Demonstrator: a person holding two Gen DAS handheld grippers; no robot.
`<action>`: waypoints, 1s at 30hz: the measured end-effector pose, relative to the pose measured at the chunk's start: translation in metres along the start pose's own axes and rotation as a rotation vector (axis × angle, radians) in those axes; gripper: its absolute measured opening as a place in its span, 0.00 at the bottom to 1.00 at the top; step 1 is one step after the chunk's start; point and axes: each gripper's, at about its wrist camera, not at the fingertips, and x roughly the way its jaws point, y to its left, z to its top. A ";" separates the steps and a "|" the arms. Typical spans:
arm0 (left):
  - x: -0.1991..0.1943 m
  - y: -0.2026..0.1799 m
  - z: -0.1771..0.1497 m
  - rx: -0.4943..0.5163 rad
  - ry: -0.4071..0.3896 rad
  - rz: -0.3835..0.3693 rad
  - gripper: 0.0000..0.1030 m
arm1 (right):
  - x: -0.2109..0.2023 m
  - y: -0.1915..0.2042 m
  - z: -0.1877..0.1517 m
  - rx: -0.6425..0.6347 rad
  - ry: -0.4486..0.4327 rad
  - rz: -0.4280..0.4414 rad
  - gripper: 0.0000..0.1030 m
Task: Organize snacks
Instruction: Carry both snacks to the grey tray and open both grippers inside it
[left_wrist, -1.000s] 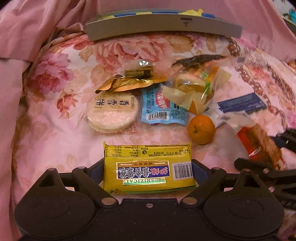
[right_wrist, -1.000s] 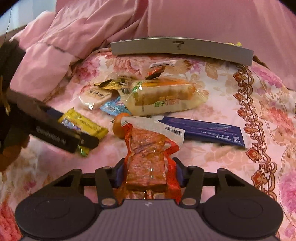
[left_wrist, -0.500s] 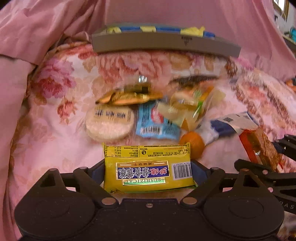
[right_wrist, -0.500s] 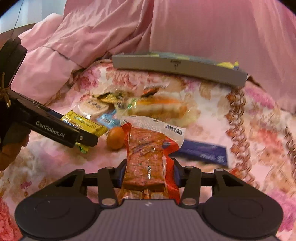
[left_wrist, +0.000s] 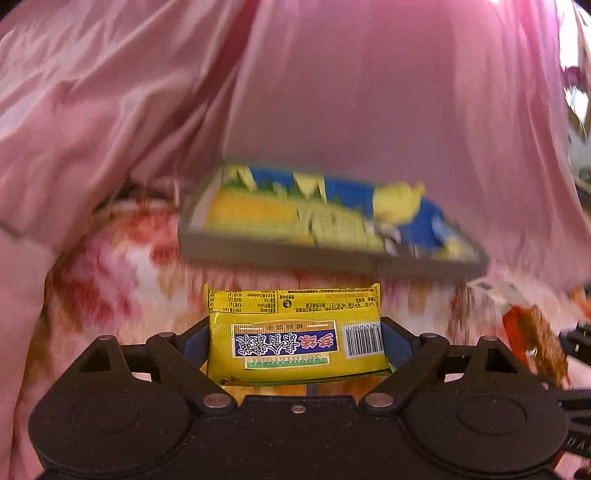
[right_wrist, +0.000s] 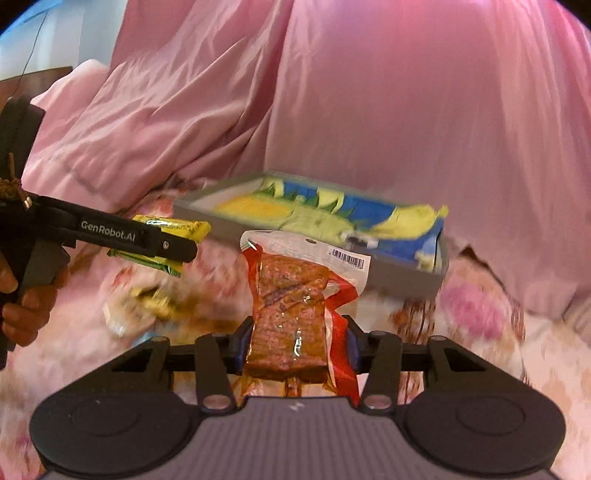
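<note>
Snacks are riding before the gray tray (right_wrist: 402, 275): my left hand-held gripper (left_wrist: 295, 345) is clamping a yellow packet (left_wrist: 295, 339), my right hand-held gripper (right_wrist: 293, 349) a red meat pouch (right_wrist: 291, 310).

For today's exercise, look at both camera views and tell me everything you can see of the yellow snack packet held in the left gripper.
The yellow snack packet is a flat, glossy, rectangular foil-like wrapper. It carries a blue label band with white and red characters, a green strip under it, a barcode at one end and fine print along a crimped edge. It is sealed, lies roughly level, and is clamped from both sides by the left gripper, lifted off the floral cloth. Nothing else touches it.
</note>
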 end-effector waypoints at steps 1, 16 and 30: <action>0.003 0.000 0.009 -0.012 -0.014 0.001 0.88 | 0.006 -0.004 0.007 -0.004 0.000 -0.002 0.50; 0.105 0.024 0.109 -0.091 -0.133 0.208 0.88 | 0.132 -0.043 0.106 0.051 -0.045 -0.172 0.52; 0.161 0.013 0.098 -0.075 -0.006 0.186 0.89 | 0.210 -0.057 0.092 0.124 0.116 -0.198 0.52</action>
